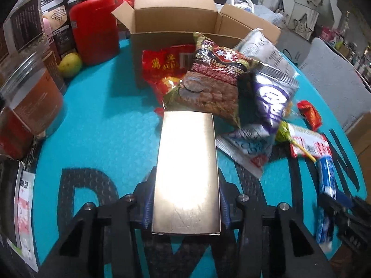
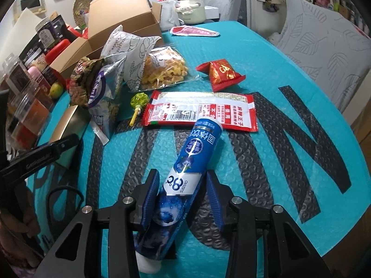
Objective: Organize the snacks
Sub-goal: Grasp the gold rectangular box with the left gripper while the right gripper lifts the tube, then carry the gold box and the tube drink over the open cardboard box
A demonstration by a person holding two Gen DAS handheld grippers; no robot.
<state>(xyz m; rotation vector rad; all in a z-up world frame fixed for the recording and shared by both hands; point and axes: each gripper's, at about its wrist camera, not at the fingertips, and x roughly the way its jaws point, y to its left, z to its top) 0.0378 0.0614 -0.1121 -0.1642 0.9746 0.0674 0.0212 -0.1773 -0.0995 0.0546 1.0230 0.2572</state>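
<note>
The gold box [image 1: 187, 173] sits pinched between the left gripper [image 1: 185, 199] jaws, pointing at the snack pile beside the open cardboard box [image 1: 176, 20]. The blue tube [image 2: 185, 173] lies slanted on the teal worktop [image 2: 289, 69] between the right gripper [image 2: 183, 199] jaws, which stand spread (one pad touches it, the other stands clear). Its far end overlaps a red-edged sachet [image 2: 201, 111], near a green lollipop [image 2: 138, 100].

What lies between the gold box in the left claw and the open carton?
In the left wrist view, snack bags: a brown bag just past the gold box, a red bag against the carton.
</note>
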